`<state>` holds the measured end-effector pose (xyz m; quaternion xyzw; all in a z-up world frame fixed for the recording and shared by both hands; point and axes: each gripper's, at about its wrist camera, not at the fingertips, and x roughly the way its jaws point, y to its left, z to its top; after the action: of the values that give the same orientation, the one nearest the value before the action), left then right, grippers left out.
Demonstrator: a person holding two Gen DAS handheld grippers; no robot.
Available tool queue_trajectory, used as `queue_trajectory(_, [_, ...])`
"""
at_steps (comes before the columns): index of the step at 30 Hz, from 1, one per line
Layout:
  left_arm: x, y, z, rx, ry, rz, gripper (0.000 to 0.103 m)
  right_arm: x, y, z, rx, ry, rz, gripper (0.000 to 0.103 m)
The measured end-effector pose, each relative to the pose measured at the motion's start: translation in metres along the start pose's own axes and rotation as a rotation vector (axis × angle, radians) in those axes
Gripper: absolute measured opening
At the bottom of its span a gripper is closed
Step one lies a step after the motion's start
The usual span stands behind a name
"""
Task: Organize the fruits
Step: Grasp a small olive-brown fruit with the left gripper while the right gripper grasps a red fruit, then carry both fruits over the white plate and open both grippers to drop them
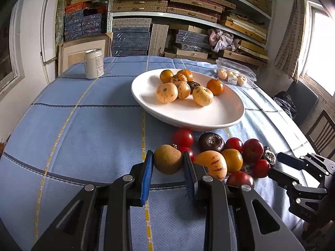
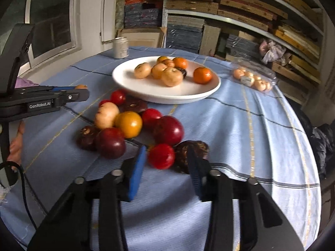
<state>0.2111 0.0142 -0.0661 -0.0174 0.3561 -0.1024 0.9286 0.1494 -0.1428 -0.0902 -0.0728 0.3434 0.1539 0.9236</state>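
Observation:
My left gripper (image 1: 167, 153) is shut on a round brown-green fruit (image 1: 167, 159) at the near left of a loose pile of fruits (image 1: 230, 152) on the blue cloth. In the right wrist view, my right gripper (image 2: 166, 152) stands open around a small red tomato (image 2: 161, 156); there is a gap on the tomato's right side. A dark purple fruit (image 2: 192, 146) lies just behind the right finger. Beyond the pile sits a white plate (image 1: 188, 123) with several oranges and pale yellow fruits. The right gripper (image 1: 274, 167) shows at the pile's right end.
A white drink can (image 1: 94, 65) stands at the far left of the table. A clear bag of pale fruits (image 1: 234, 76) lies at the far right. A chair (image 1: 320, 133) stands past the table's right edge. Packed shelves fill the back wall. A person's hand (image 2: 16, 144) shows at the left.

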Motion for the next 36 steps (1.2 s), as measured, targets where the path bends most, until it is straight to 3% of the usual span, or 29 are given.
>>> queue_trajectory(3, [0.0, 0.0, 0.0, -0.001, 0.0, -0.001, 0.028, 0.005, 0.003, 0.001, 0.007, 0.016, 0.044, 0.032])
queue_trajectory(13, [0.002, 0.0, 0.0, 0.0, 0.01, -0.005, 0.028, 0.02, 0.0, 0.001, 0.041, 0.084, 0.074, 0.032])
queue_trajectory(17, [0.004, 0.0, 0.0, -0.002, 0.01, -0.002, 0.028, 0.035, 0.002, 0.001, 0.034, 0.153, 0.079, 0.032])
queue_trajectory(21, [0.007, 0.001, 0.0, -0.004, 0.015, 0.0, 0.028, 0.034, -0.003, 0.0, 0.061, 0.149, 0.094, 0.03])
queue_trajectory(30, [0.01, 0.004, 0.0, -0.012, 0.013, 0.004, 0.028, 0.011, -0.013, 0.001, 0.121, 0.045, 0.095, 0.03])
queue_trajectory(36, [0.008, 0.014, 0.015, -0.071, -0.002, -0.015, 0.028, -0.004, -0.039, 0.025, 0.228, -0.044, 0.06, 0.029])
